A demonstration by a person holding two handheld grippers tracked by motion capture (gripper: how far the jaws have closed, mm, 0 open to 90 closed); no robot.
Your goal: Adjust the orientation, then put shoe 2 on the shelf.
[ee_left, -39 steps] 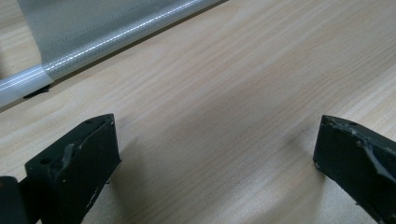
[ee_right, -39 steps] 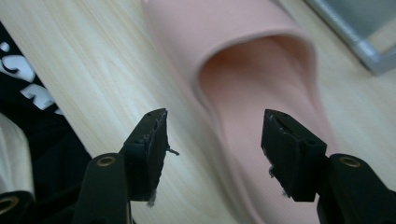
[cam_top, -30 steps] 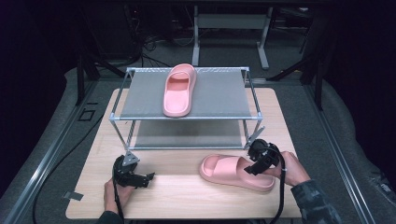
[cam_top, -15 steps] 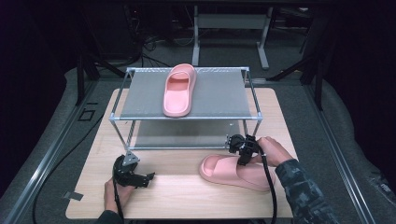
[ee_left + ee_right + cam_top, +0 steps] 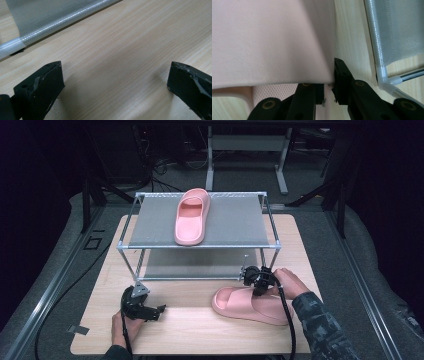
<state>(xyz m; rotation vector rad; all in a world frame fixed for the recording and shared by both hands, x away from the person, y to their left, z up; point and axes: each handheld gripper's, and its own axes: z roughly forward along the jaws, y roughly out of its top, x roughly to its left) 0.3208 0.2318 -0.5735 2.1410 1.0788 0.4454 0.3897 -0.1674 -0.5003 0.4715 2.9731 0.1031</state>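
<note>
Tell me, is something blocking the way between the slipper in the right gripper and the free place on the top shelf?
Nothing visible blocks it. The right gripper is shut on the slipper, and the top shelf lies bare beside the other slipper.

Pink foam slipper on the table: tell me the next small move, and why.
Probably lift it straight up. The right gripper has just closed on the pink foam slipper's strap edge, fingers pinching it, while its mate already lies on the grey mesh shelf.

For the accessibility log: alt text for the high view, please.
The right tool is clamped on the strap of a pink slipper lying on the wooden table. A matching slipper sits atop a wire rack; the left tool rests open.
</note>
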